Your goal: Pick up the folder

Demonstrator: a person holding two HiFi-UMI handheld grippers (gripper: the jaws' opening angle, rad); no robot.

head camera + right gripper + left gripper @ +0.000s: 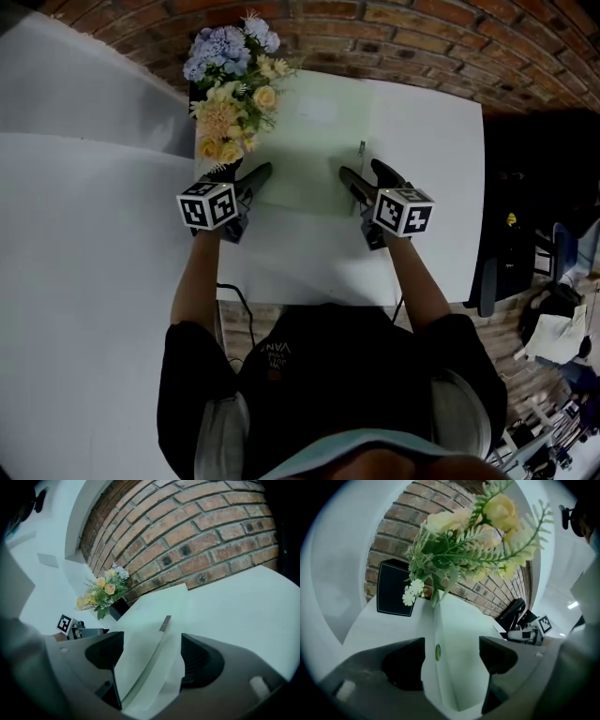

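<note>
Nothing here reads clearly. Small pale print on the person's black shirt (277, 351), just this side of the table (441, 234), is too blurred to make out.

This looks like an office or a studio room rather than a home. A plain white table (431, 216) stands against a wall of bare red brick (422, 37). On the table lie a pale green folder (319, 141) and, as decoration, a bunch of flowers (230, 84) in a black square pot (396, 595). At the left, large white panels (84, 234) close off the space. At the right, the floor (525, 375) is of wooden boards, and some dark furniture (502, 253), maybe a desk chair, stands near the table.
</note>
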